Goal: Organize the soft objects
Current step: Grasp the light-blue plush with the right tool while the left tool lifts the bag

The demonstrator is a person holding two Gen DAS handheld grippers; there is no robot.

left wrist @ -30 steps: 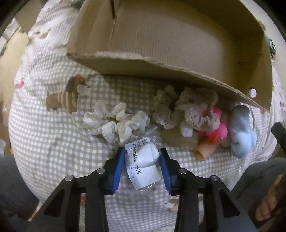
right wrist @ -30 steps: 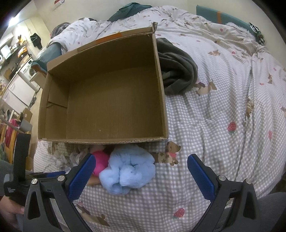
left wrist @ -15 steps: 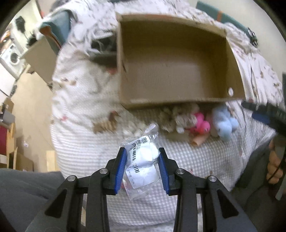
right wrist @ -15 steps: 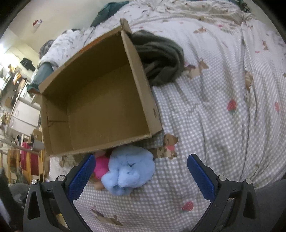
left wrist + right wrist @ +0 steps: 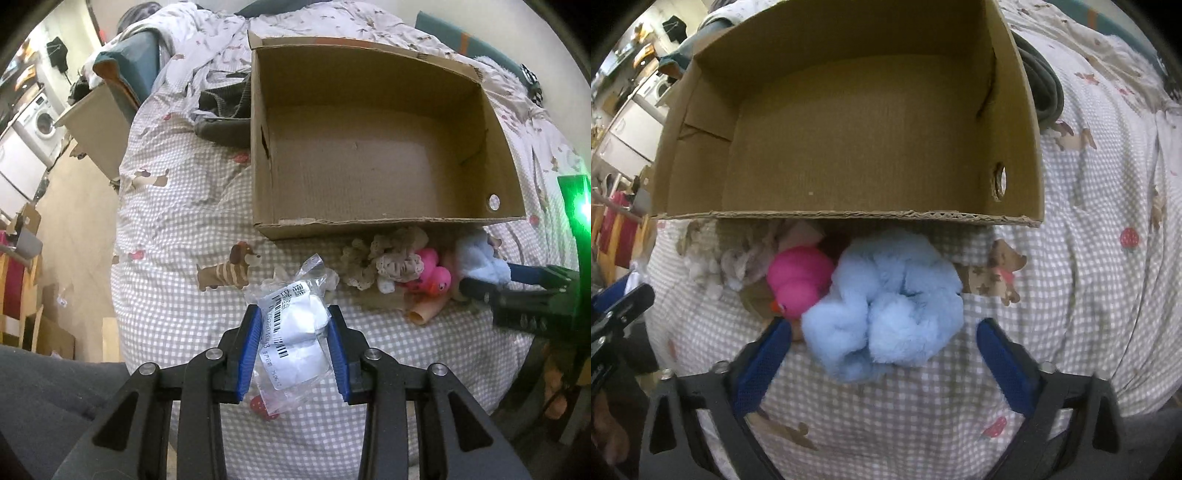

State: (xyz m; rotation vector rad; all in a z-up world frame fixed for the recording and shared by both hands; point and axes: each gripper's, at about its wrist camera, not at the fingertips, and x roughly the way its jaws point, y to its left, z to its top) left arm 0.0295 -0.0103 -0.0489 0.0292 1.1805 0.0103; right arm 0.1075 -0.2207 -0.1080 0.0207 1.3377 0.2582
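Two tongs are working in front of the empty cardboard box [image 5: 369, 155], which is sitting open-topped on the checked bedspread [image 5: 177, 229] so that soft things can be dropped straight in. The left tongs [image 5: 291, 347] are pinching a clear plastic packet [image 5: 295, 328] with a barcode label and something white inside, lifted clear of the bed just short of the box's near wall, presumably so it can be carried over that wall. The right tongs [image 5: 882, 354] are spread wide and gripping nothing, straddling the fluffy blue scrunchie [image 5: 890, 302] that is lying against the box's near wall; the wide gap probably suits so bulky a thing. Beside the scrunchie, also along the box's near wall, a pink rubber duck [image 5: 799, 284] and lacy cream scrunchies [image 5: 388, 258] are waiting in a loose heap, none of them boxed yet.
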